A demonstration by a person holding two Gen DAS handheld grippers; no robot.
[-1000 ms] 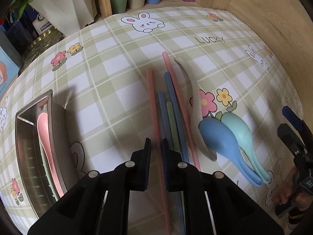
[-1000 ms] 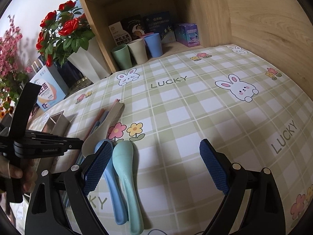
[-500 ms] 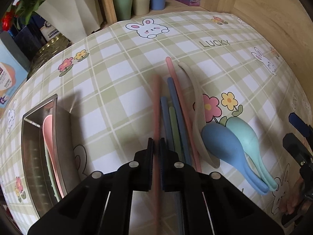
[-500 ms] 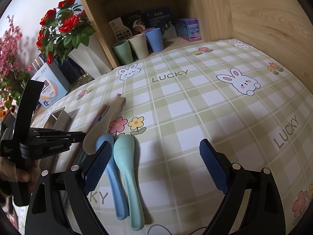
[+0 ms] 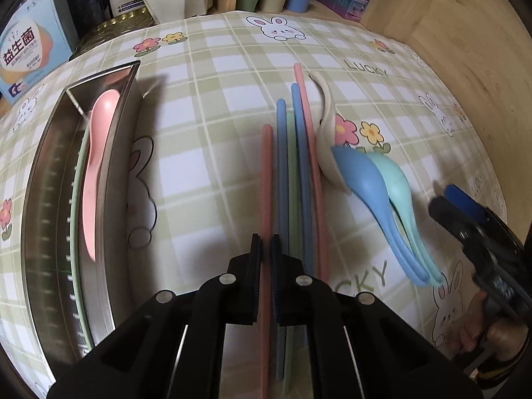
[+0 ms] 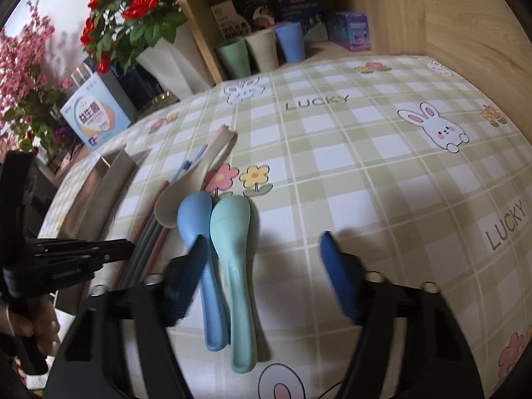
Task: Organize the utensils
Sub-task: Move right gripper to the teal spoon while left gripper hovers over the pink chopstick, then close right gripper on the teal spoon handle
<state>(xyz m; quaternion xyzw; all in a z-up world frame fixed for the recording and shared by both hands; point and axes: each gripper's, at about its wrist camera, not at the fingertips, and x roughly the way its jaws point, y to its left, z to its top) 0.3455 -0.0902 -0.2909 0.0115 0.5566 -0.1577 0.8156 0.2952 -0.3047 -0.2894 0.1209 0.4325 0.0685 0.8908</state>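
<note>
- My L gripper (image 5: 266,244) has carried the pink chopstick (image 5: 266,179) back from the pile, jaws pinching it, pointing fwd, low over the cloth.
- R gripper (image 6: 262,259) hovers spread wide over the blue spoon (image 6: 196,219) and teal spoon (image 6: 232,229).
- Steel tray (image 5: 113,153) sits left w/ pink spoon (image 5: 96,153) inside.

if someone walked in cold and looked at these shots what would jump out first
Likely the left gripper first, front and centre, shut on a pink chopstick at the left edge of a row of pastel chopsticks. Just right of the row lie a blue spoon and a teal spoon side by side, bowls down, with the open right gripper over them. At far left, a metal tray holds a pink spoon.
</note>
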